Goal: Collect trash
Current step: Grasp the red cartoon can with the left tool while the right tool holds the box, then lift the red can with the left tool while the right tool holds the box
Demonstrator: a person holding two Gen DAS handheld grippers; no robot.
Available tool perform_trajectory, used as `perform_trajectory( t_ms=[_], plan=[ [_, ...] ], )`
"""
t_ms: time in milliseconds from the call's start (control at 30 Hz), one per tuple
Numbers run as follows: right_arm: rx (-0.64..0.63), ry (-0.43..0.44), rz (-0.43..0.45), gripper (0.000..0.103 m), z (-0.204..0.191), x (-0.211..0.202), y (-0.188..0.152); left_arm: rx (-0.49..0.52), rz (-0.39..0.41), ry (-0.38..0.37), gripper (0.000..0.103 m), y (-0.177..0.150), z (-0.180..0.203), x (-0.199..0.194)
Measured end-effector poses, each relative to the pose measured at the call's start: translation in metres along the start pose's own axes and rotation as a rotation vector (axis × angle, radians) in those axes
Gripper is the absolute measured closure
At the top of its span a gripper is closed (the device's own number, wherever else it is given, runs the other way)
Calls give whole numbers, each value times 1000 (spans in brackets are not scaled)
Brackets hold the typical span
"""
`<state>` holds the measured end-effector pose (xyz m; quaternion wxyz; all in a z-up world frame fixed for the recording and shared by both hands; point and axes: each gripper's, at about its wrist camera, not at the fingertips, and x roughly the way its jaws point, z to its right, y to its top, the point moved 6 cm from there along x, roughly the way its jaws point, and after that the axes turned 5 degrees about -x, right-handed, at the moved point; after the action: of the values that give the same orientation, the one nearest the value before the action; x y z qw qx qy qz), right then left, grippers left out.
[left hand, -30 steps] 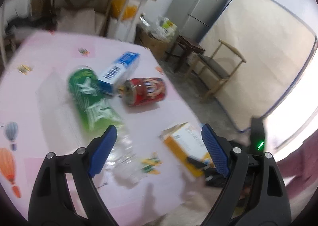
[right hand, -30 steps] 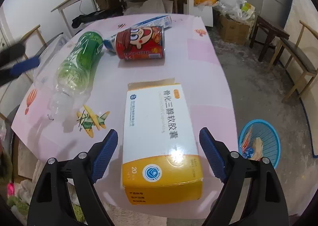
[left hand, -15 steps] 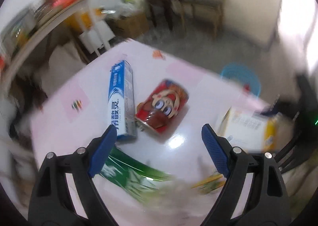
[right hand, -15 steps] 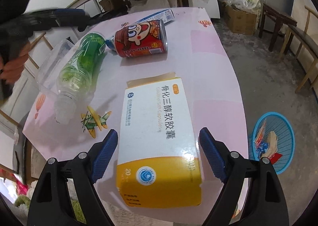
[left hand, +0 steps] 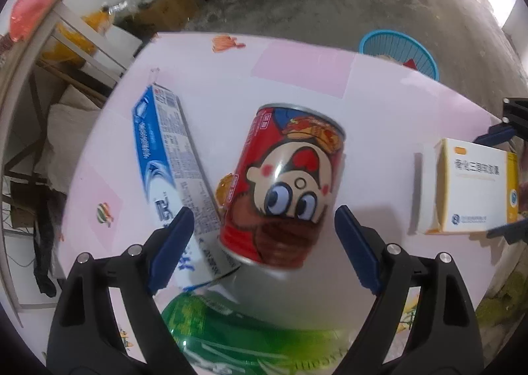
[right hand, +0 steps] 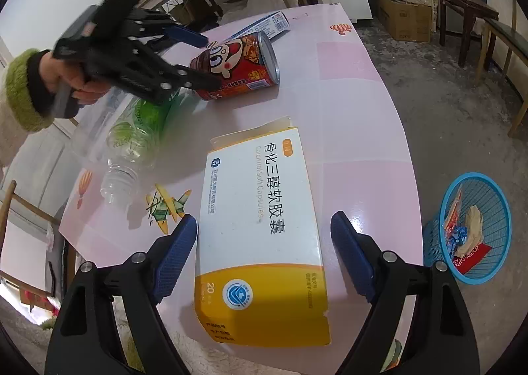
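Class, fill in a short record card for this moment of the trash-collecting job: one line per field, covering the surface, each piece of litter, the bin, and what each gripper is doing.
Surface: pink table
Litter 1: red cartoon can, on its side
Litter 2: blue toothpaste box, flat beside the can
Litter 3: green-labelled bottle, on its side
Litter 4: white and yellow medicine box, flat
Bin: blue basket on the floor, some trash inside
Left gripper: open, straddling the can
Right gripper: open, straddling the medicine box

One can (left hand: 283,187), one bottle (right hand: 138,140), two boxes (right hand: 264,230), one basket (right hand: 475,226).
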<state>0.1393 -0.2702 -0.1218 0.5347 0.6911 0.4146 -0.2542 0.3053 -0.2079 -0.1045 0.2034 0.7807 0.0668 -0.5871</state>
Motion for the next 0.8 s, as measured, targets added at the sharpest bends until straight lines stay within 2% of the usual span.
perform_trajectory(
  t_ms=[167, 233, 533, 800],
  plan=[
    [7, 7, 7, 21, 1, 1, 0, 10, -80, 3, 35, -2, 6, 21],
    [9, 10, 10, 21, 1, 1, 1, 16, -76, 15, 37, -2, 7, 21],
    [10, 9, 16, 21, 1, 0, -1, -8, -39, -25, 39, -2, 17, -6],
    [42, 37, 21, 21, 4, -3, -1, -77, -38, -84, 39, -2, 23, -22]
  ],
)
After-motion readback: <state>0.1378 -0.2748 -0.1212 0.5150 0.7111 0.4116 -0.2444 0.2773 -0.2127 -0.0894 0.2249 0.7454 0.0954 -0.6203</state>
